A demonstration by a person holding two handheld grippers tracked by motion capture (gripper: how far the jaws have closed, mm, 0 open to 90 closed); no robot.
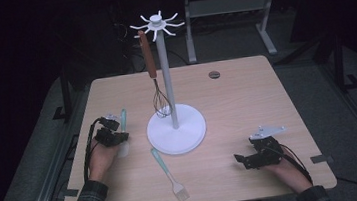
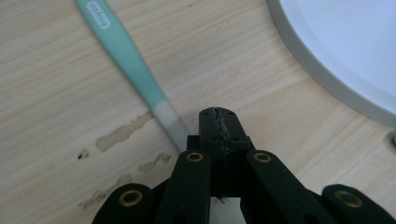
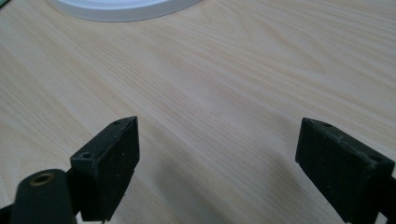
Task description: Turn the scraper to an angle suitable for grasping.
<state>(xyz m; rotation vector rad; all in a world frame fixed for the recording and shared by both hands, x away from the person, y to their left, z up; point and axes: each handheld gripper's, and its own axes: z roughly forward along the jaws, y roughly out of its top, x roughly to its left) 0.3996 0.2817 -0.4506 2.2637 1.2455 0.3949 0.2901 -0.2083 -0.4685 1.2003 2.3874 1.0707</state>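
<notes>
A white hook stand (image 1: pixel 190 138) rises from the middle of the table, and a brown-handled whisk (image 1: pixel 151 63) hangs from one of its top hooks. Left of the base lies a teal-handled spatula (image 1: pixel 123 117). My left gripper (image 1: pixel 116 136) hovers over its pale blade end. In the left gripper view the jaws (image 2: pixel 218 128) are shut pad to pad, and the spatula (image 2: pixel 126 51) runs under their left side. A teal-handled brush (image 1: pixel 166 170) lies at the front centre. My right gripper (image 1: pixel 241 161) rests at the front right, open (image 3: pixel 217 130) over bare wood.
The stand's round base (image 2: pixel 336 46) sits close to the right of the left jaws, and its rim (image 3: pixel 121 10) lies ahead of the right ones. A cable hole (image 1: pixel 214 74) marks the far side. Worn patches (image 2: pixel 121 133) mark the wood near the spatula.
</notes>
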